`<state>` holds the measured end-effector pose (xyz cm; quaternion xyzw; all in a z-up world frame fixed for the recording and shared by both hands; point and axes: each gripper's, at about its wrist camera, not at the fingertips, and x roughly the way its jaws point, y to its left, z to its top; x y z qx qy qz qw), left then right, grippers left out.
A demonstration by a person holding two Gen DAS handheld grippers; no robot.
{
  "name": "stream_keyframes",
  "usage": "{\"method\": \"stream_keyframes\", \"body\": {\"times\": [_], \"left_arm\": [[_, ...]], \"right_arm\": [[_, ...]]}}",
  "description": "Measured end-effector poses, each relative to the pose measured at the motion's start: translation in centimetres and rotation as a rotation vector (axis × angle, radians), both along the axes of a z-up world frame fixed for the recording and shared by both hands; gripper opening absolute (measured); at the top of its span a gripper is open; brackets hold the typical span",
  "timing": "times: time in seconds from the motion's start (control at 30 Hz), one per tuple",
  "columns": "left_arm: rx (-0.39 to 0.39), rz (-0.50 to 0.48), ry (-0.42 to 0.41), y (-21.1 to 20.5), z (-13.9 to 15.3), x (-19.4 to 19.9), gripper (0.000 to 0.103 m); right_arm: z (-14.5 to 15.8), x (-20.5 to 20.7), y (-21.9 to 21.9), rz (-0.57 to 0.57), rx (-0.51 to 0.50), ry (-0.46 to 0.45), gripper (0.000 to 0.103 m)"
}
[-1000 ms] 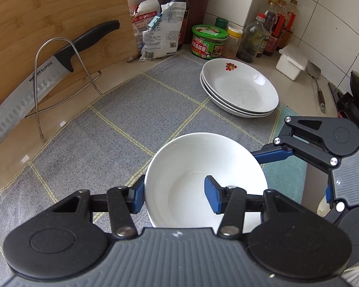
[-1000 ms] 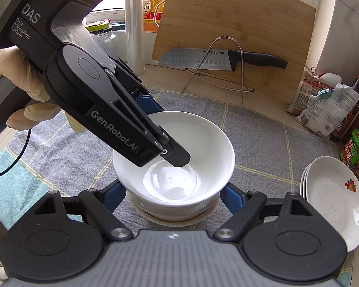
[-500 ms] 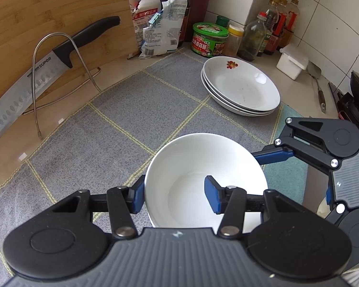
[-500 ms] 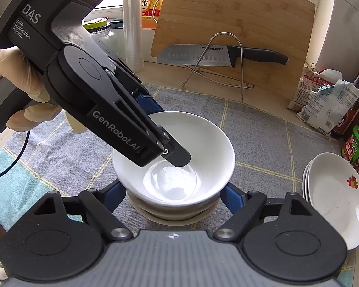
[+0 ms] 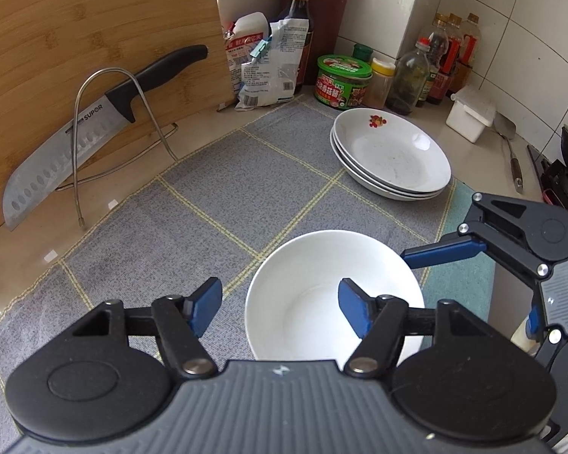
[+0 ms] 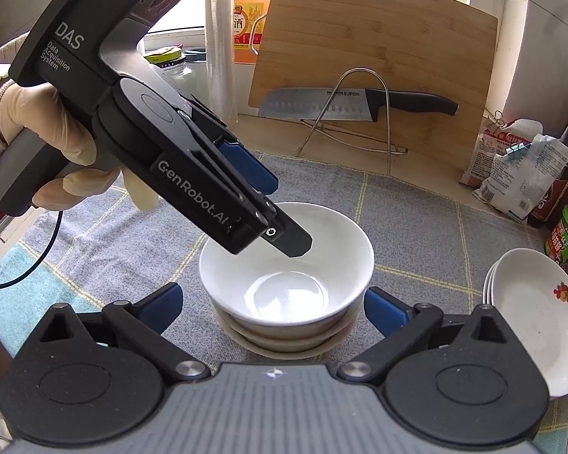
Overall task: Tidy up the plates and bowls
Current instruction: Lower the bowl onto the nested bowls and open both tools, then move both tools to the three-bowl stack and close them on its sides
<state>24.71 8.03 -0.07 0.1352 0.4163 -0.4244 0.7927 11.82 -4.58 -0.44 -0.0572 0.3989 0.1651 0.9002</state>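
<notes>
Left gripper [image 5: 280, 308] opening, astride top white ceramic bowl's [image 5: 335, 295] rim; right gripper [image 6: 270, 304] opening wide around the nested stack. Withdraw both straight, no nudging.

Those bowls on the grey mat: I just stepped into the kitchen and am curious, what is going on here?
A person is stacking dishes with a handheld gripper in each hand. The top bowl sits nested on the bowl stack on the grey mat. The left gripper straddles the bowl's rim with its jaws opening, pads off it. The right gripper flanks the stack, jaws opening wide and not touching. A stack of plates sits nearby on the mat.
</notes>
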Motion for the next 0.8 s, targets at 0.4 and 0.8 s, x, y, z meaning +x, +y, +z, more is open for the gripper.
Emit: {"method": "stream_keyframes", "body": {"times": [0.4,0.8], "left_arm": [[-0.029,0.061,-0.013,1.5,0.6,-0.7,0.072],[-0.115,0.156,-0.092,4.5,1.5,-5.2,0.088]], "right_arm": [[0.7,-0.6,0.2,0.006,0.036,-0.050,0.103],[0.4,-1.5,-1.0,0.033,0.038,-0.037,0.103]]}}
